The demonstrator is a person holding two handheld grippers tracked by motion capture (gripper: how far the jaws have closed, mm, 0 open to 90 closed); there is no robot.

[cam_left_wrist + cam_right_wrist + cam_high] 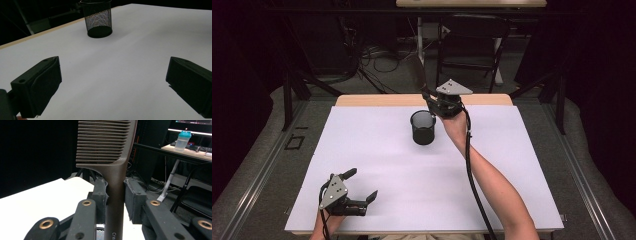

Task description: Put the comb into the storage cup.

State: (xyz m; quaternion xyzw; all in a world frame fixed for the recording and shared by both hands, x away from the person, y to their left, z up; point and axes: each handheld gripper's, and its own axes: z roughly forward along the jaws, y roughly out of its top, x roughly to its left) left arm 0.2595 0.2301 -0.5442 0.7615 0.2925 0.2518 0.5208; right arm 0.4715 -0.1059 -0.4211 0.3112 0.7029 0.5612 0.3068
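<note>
Pick-up done, placing left: dark brown plastic comb (113,167) clamped by its handle in the right gripper (438,102), held upright at upper centre of the high view, just beside the black wire-mesh cup (422,127). Not yet lowered in. Left gripper (362,187) wide apart, empty, lower left.

The high view looks forward and down over the whole table (362,150). The left gripper view skims low across it, sharing the mesh cup (423,127); the right gripper view looks closely along a comb (112,157).
</note>
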